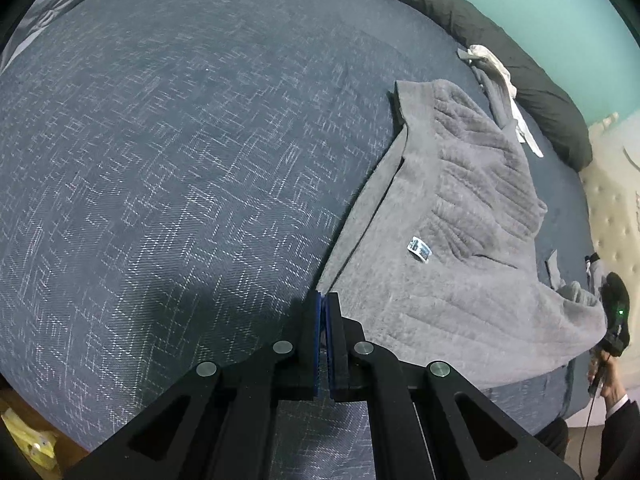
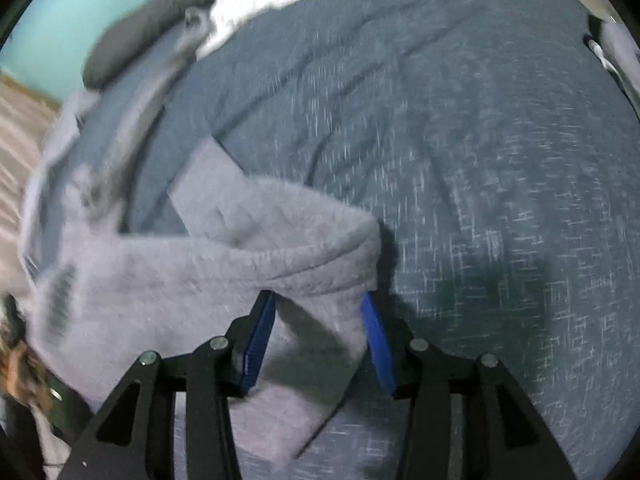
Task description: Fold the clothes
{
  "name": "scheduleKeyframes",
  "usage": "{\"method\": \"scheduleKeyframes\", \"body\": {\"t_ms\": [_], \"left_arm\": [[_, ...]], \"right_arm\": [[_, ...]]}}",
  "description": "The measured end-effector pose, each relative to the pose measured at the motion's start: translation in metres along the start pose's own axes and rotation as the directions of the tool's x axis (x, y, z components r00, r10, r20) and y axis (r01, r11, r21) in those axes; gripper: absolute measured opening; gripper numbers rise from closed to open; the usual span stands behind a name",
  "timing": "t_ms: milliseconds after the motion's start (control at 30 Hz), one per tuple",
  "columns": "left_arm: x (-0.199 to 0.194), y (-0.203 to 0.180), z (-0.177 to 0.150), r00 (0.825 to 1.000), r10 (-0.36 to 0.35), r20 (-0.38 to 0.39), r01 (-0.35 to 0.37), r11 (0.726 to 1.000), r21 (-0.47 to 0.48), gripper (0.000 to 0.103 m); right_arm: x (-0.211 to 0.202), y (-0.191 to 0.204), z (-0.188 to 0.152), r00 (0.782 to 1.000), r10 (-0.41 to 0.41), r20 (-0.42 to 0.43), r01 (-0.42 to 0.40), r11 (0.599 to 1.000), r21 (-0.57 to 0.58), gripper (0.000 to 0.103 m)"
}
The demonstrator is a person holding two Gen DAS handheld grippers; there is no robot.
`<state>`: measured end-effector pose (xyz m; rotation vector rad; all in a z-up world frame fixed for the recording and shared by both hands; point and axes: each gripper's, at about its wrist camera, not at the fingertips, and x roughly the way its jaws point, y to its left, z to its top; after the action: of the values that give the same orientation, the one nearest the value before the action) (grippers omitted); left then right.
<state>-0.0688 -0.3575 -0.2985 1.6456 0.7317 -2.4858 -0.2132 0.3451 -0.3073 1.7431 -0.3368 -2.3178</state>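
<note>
Left wrist view: grey fleece garment (image 1: 452, 240) spread flat on the blue bedspread (image 1: 180, 160), small label (image 1: 419, 249) near its middle, white cloth (image 1: 508, 84) beyond its far end; left tool (image 1: 323, 300) pressed together, empty, just beside the garment's near edge. Right wrist view, blurred: right tool (image 2: 320, 308) spread wide around a raised fold of the garment (image 2: 240, 248)

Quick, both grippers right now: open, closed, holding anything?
Left gripper: closed at the corner of the grey fleece garment; whether it pinches cloth cannot be told.
Right gripper: open, fingers either side of a fold, not clamped.
</note>
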Motion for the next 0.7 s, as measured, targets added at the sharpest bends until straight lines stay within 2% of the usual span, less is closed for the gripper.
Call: {"method": "scheduleKeyframes", "body": {"t_ms": [100,167,267,367,467,600,667,700], "left_arm": [[0.001,-0.001,0.0,1.0,0.0,-0.002,0.0,1.0,0.002,0.002],[0.001,-0.001,0.001,1.0,-0.002,-0.001,0.002,1.0,0.003,0.002],[-0.001,-0.001,0.002,1.0,-0.004,0.003,0.004,1.0,0.008,0.002],[-0.003,-0.002,0.002,1.0,-0.01,0.01,0.01,1.0,0.007,0.002],[-0.005,-0.005,0.001,1.0,-0.017,0.012,0.017,1.0,0.012,0.002],[-0.009,-0.01,-0.002,1.0,-0.022,0.015,0.021,1.0,0.022,0.002],[-0.011,-0.011,-0.002,1.0,-0.023,0.017,0.023,0.999,0.025,0.002],[-0.012,-0.012,-0.001,1.0,-0.025,0.016,0.025,0.999,0.025,0.002]], "right_arm": [[0.009,0.004,-0.003,1.0,0.0,-0.007,0.0,1.0,-0.003,0.043],[0.003,0.01,-0.004,1.0,0.009,0.023,-0.008,1.0,-0.027,0.017],[-0.007,0.019,-0.005,0.997,0.027,0.068,-0.022,0.998,-0.064,0.005],[-0.029,0.046,-0.002,0.988,0.09,0.128,-0.072,0.988,-0.14,0.004],[-0.043,0.083,0.001,0.976,0.173,0.135,-0.139,0.964,-0.229,0.004],[-0.037,0.145,-0.006,0.963,0.263,0.058,-0.226,0.905,-0.36,0.004],[-0.025,0.175,-0.012,0.957,0.29,0.001,-0.263,0.87,-0.416,0.004],[-0.018,0.182,-0.014,0.959,0.283,-0.027,-0.268,0.866,-0.423,0.004]]}}
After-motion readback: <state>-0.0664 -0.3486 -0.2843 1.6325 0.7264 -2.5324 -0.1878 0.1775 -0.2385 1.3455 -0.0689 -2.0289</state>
